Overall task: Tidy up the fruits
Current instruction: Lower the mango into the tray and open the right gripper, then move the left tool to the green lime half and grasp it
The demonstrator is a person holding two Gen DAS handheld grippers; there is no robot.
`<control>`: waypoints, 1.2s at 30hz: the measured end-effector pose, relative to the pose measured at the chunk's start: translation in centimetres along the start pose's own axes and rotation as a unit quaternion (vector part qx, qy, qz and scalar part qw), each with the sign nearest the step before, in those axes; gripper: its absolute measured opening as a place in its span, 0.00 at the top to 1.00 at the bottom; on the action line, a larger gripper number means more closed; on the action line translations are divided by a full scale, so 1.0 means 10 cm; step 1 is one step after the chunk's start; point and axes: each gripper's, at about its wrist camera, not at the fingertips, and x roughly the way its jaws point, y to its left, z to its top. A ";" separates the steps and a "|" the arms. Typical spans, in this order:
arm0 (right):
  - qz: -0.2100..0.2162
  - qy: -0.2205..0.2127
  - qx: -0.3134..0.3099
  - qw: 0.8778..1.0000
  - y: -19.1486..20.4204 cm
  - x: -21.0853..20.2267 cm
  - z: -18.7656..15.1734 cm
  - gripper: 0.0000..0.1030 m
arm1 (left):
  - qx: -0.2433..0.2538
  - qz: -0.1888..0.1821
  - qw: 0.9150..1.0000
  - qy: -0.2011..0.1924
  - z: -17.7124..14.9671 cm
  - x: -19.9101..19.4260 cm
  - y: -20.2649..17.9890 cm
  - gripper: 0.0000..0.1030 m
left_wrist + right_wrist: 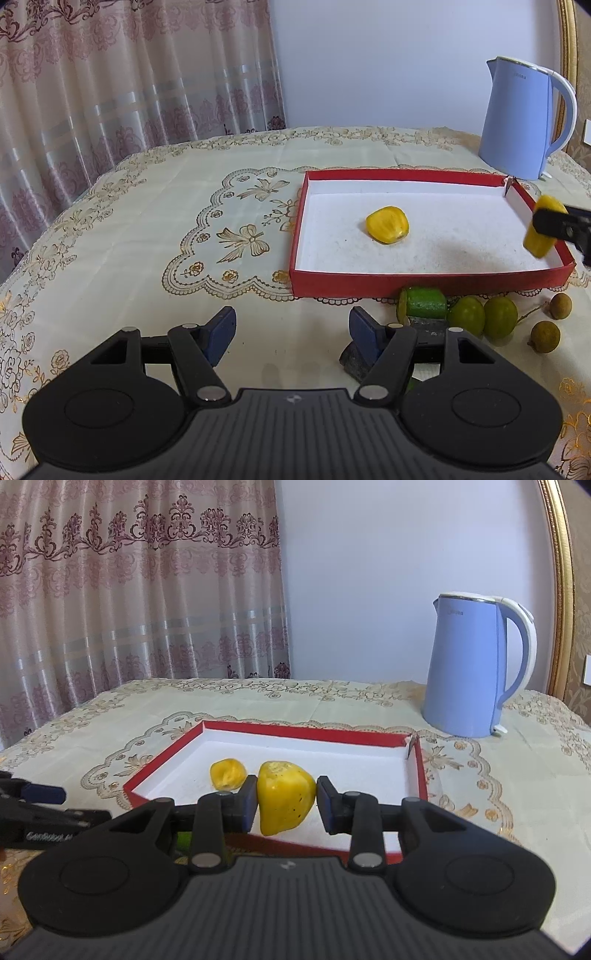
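While the right gripper (pixel 286 801) clamps 1 yellow fruit (pixel 284 797) over the red tray's (pixel 369 284) 6 o'clock rim, 1 sits inside; left gripper (pixel 291 328) gapes empty w/ bare cloth ahead.

Counted: two yellow fruit pieces (pixel 387 225) (pixel 286 801), one cut green chunk (pixel 422 304), two round green fruits (pixel 466 315) (pixel 500 317), two brown longans (pixel 561 305) (pixel 545 334), one red tray (pixel 406 284), one blue kettle (pixel 517 122), two grippers (pixel 291 334) (pixel 286 805).
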 end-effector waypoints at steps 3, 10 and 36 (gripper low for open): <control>-0.007 0.007 0.003 1.000 -0.06 0.15 0.06 0.69 | 0.002 0.001 1.000 0.002 -0.01 0.01 0.00 0.35; -0.018 0.031 0.026 0.999 -0.26 0.56 0.14 0.69 | 0.001 0.008 1.000 0.005 -0.06 0.00 0.07 0.35; -0.081 0.012 0.058 0.995 -0.28 0.30 -0.07 0.00 | 0.016 -0.039 0.999 -0.001 -0.21 -0.09 0.06 0.35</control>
